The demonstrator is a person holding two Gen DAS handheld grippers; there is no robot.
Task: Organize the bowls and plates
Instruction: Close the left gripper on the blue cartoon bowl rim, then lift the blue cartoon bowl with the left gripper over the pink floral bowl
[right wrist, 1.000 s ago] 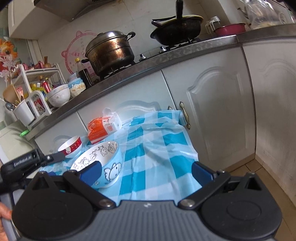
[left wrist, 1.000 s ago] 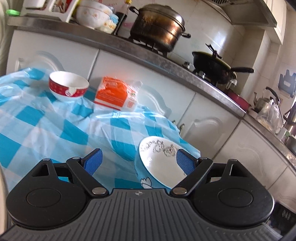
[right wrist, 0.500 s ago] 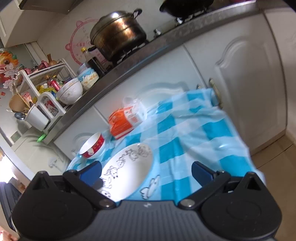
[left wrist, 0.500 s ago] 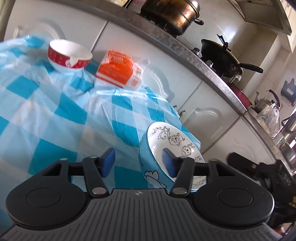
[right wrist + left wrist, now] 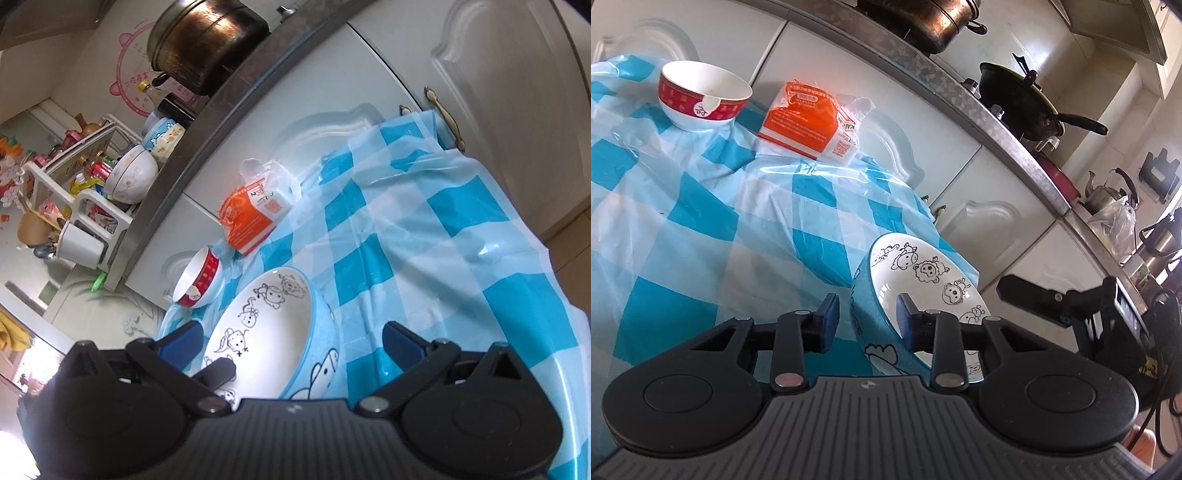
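The orange packet (image 5: pixel 809 122) carries print too small to read. The left hand-held gripper (image 5: pixel 866 323) straddles the cartoon bowl's (image 5: pixel 923 291) rim at 5 o'clock on the checked surface (image 5: pixel 701 221), pads half-closed, contact unclear. The right hand-held gripper (image 5: pixel 291 341) hangs wide open over the bowl; the red bowl (image 5: pixel 703 96) sits at 11 o'clock.

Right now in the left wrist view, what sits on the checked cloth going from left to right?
Red-rimmed bowl → orange packet → blue cartoon bowl, tilted, its rim between the fingers of the left hand-held gripper.
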